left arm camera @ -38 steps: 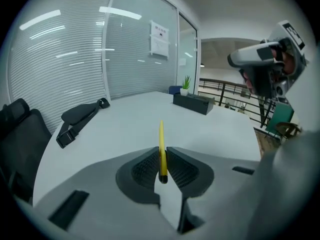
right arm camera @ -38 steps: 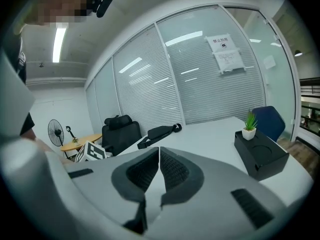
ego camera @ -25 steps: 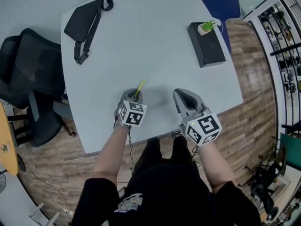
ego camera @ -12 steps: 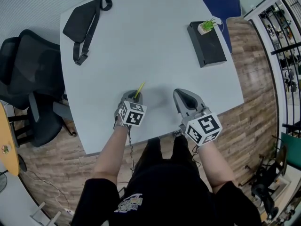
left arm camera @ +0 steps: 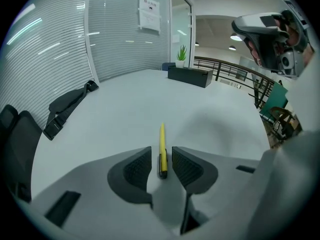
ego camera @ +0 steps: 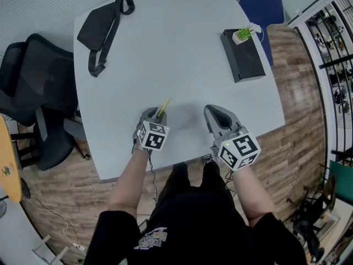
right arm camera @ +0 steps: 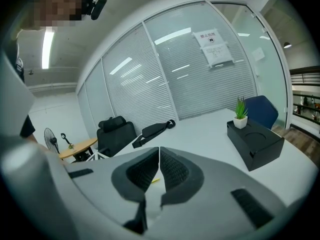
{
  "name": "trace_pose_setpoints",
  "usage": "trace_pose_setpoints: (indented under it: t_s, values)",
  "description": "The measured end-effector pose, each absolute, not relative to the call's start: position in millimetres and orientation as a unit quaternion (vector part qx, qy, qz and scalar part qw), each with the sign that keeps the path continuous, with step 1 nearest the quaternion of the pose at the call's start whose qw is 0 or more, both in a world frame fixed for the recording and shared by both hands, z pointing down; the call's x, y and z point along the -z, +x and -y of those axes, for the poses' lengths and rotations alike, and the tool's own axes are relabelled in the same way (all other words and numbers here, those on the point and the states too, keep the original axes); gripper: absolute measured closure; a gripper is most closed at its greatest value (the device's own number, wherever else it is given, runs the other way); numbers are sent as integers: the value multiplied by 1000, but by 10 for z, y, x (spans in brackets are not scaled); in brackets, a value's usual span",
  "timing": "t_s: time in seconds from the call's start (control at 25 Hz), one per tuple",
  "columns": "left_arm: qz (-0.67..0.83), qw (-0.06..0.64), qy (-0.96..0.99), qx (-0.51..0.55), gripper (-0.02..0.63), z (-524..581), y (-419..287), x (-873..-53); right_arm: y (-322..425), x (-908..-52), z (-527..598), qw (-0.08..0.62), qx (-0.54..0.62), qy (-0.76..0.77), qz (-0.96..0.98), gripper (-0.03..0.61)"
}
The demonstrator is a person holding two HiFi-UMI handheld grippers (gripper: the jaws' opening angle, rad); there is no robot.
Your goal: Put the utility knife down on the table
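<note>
Left gripper (left arm camera: 161, 153): its jaws have just been opening and now stand wide, both pads clear of the yellow utility knife (left arm camera: 162, 136). The knife lies flat on the grey table (ego camera: 182, 48) between them, near our edge.

Risk, as we judge it: a skewed pull-back could let a pad catch the knife's dark rear end and drag or spin it. A straight lift avoids that.

The knife's long axis follows the gripper's own line. Its yellow end points away from us, leaning slightly right in the head view.

Right gripper (right arm camera: 159, 165): jaws closed together, nothing held, apart from the knife.
</note>
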State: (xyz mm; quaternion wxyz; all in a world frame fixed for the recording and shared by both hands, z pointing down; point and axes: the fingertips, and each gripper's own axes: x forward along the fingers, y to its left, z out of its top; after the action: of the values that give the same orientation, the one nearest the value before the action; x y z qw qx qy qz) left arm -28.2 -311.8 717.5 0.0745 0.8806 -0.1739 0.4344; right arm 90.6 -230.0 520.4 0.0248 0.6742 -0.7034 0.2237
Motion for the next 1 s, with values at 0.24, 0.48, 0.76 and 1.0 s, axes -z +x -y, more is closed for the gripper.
trace_pose_setpoints:
  t_s: [0.24, 0.48, 0.76, 1.0]
  values:
    - [206, 82, 890, -398, 497, 3073, -305, -6836, 931, -5069, 2325, 23, -212, 659, 721, 568]
    - [268, 70, 903, -327, 500, 3102, -346, -6109, 945, -4895, 2345, 21, -194, 629, 752, 568]
    - [385, 73, 895, -211, 600, 2944, -582, -5059, 979, -4584, 2242, 7, -169, 583, 794, 569]
    - [424, 107, 897, -70, 607, 2460, -724, -4280, 957, -4346, 2147, -4, -141, 526, 839, 574]
